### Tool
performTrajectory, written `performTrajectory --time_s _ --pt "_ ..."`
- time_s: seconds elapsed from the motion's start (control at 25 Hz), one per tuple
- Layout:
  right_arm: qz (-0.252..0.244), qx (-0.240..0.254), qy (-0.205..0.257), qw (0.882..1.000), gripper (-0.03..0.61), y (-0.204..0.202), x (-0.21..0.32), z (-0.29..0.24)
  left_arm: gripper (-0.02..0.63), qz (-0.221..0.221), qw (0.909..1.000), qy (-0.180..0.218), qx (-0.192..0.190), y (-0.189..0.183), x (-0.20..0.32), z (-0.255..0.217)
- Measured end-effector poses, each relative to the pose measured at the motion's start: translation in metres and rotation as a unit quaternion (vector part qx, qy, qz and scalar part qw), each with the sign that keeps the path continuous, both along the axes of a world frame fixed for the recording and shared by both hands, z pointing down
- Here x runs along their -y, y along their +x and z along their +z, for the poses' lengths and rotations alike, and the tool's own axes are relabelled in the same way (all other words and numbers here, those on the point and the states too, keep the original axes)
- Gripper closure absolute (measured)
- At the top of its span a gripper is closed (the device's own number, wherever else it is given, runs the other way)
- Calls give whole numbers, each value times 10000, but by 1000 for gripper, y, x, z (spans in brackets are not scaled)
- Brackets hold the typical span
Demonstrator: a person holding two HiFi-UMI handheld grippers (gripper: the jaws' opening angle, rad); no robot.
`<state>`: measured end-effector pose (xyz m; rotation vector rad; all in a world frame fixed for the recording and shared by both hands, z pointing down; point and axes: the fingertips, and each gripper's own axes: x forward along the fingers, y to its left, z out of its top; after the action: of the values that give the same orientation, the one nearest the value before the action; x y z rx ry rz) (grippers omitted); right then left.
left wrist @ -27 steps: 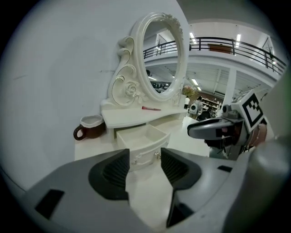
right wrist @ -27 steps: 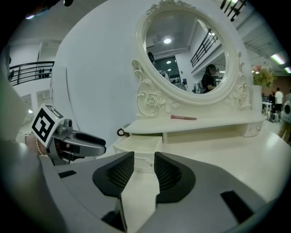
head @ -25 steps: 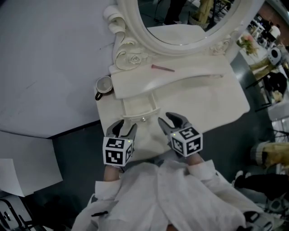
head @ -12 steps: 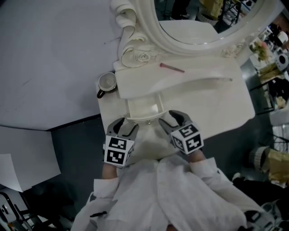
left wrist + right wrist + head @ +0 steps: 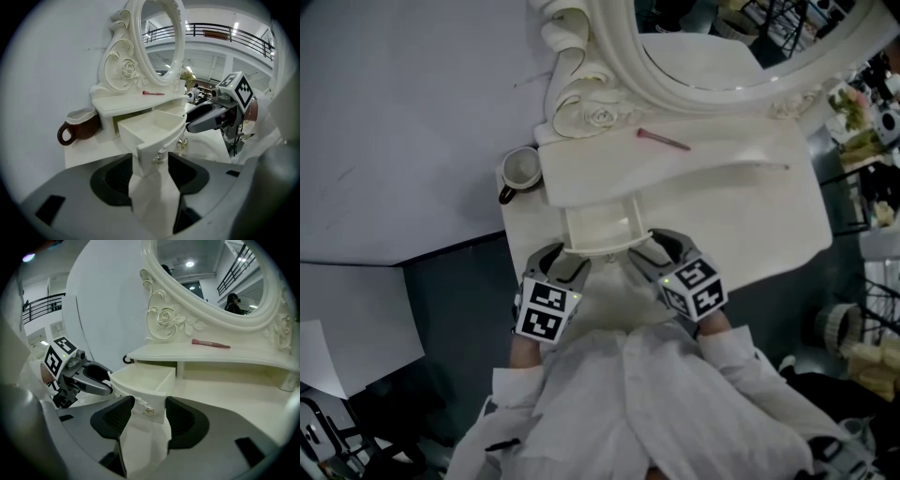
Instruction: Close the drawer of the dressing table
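Mirror (image 5: 712,52) is cut off at the far edge. Left gripper (image 5: 561,258), jaws apart, and right gripper (image 5: 661,246), jaws opening, have sunk astride the open drawer's (image 5: 600,225) front.

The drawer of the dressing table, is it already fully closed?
No, the drawer stands pulled out, its inside open to view.

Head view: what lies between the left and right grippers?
The open drawer, its front flanked by the left gripper and right gripper. Each gripper view shows a front corner between spread fingers; the right's are opening.
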<state>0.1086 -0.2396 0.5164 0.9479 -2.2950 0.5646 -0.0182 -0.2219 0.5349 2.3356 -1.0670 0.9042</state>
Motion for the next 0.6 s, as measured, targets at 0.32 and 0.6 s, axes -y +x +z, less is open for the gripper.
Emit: performTrajectory --time_s 0.32,0.6 --pt "-330 -56 -18 9994 370 2 -4 4 387 190 9997 -156 -22 9 -2 8" --pt "-207 -126 165 9996 370 0 3 15 388 149 9997 -171 -94 11 0 12"
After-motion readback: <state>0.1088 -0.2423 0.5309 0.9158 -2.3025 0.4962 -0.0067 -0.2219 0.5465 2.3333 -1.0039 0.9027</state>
